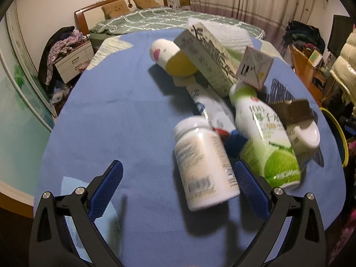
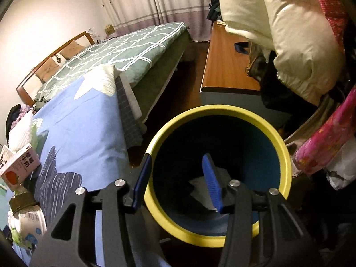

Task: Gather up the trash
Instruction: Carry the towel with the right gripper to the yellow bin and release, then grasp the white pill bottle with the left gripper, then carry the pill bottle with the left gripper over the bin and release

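**Now: one claw over the bin, one by the bottle**

Here the right gripper hangs over the bin, which has a yellow rim and a blue inside. Its fingers are apart and hold nothing. A pale scrap lies at the bottom of the bin.

The left gripper is over the blue cloth. Its fingers are wide apart. A white bottle lies between them, close to the right finger, but I cannot tell if they touch. Just behind it sits a pile of trash: a green bottle, a milk carton and a small box.
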The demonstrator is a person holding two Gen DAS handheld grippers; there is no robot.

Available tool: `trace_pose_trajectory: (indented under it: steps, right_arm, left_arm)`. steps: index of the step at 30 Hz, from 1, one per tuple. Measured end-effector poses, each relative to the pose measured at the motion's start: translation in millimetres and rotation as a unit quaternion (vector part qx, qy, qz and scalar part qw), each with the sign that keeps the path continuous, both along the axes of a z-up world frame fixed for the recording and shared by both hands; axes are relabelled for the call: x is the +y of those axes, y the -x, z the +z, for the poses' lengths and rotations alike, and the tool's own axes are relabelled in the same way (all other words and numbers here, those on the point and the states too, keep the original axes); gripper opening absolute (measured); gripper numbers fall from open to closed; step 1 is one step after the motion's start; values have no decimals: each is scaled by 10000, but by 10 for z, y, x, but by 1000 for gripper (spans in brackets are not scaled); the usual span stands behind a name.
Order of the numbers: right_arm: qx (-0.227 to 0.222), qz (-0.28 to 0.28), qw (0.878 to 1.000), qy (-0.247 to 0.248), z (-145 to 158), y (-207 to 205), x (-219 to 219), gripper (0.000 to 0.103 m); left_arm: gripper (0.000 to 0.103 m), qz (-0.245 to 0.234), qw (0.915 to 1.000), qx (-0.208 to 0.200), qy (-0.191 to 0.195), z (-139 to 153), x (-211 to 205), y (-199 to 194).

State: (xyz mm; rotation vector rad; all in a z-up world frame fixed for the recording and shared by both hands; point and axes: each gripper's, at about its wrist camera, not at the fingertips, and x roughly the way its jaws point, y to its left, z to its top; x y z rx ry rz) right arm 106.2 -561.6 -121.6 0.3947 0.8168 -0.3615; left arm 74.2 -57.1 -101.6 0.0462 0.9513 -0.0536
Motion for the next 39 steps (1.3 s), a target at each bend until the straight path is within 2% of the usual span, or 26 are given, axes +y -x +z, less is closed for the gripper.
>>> trace_pose_trajectory:
  steps: [8, 14, 17, 20, 22, 24, 32, 35, 39]
  right_arm:
    - [-11, 92, 9999, -41, 13, -40, 95, 46]
    - [-44, 146, 9999, -54, 22, -53, 106, 46]
    - [-78, 143, 9998, -75, 27, -35, 103, 46]
    - [-101, 111, 9999, -85, 40, -21, 70, 46]
    - [-129, 100, 9998, -80, 55, -9, 57, 46]
    - [-150, 97, 9998, -76, 68, 2, 55, 46]
    - [-187, 202, 9996, -67, 93, 59, 132, 46]
    - [-196, 209, 9996, -41, 111, 99, 129, 46]
    - [-219, 99, 9997, 47, 139, 207, 82, 46]
  left_arm:
    - [99, 199, 9997, 35, -131, -101, 167, -57]
    - [98, -26, 9997, 77, -229, -51, 175, -163]
    - [85, -178, 9993, 251, -219, -74, 155, -236]
    - [72, -350, 9973, 646, -3, -170, 162, -318]
    - [66, -373, 9972, 652, 39, -177, 169, -340]
    - [47, -387, 9972, 627, 153, -161, 190, -368]
    - [47, -507, 9977, 368, 257, -1, 177, -377]
    - [47, -591, 9978, 173, 260, 204, 86, -303]
    - [47, -966, 9945, -188, 344, 554, -160, -278]
